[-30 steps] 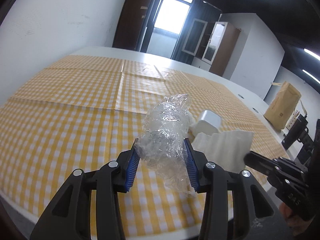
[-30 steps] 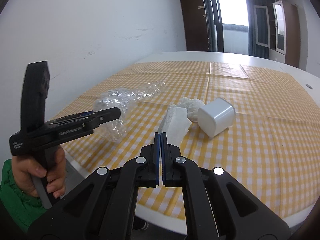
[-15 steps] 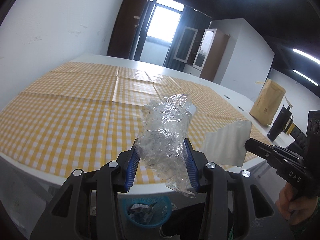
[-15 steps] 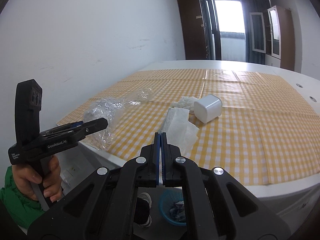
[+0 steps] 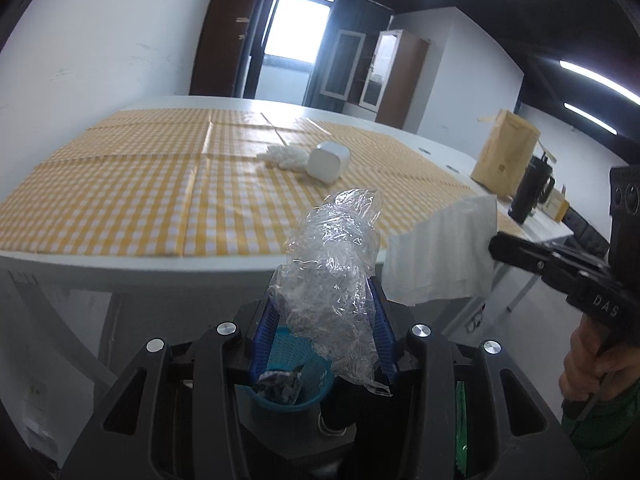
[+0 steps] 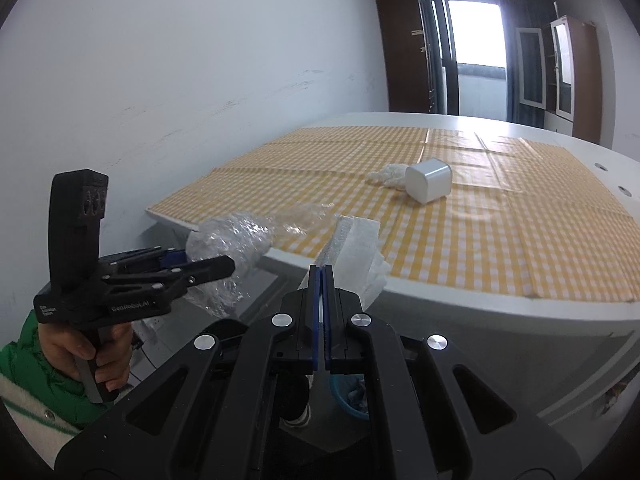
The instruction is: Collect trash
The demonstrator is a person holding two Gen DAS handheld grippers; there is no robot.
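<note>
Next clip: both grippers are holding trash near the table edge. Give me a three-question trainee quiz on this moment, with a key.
1. True or false: the left gripper holds the crumpled clear plastic.
2. What do the right gripper jaws pinch? A) white cup B) white napkin C) paper bag
3. Fill in: below the grippers stands a blue ____.

Key: 1 true; 2 B, the white napkin; the white cup lies on the checked cloth; 3 basket.

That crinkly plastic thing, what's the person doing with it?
A person is clearing trash off the table. The left gripper has its fingers shut on a crumpled clear plastic wrapper, right above a blue wastebasket on the floor. The right gripper pinches a white paper napkin. A white cup lying on its side and a crumpled tissue remain on the checkered tablecloth.
</note>
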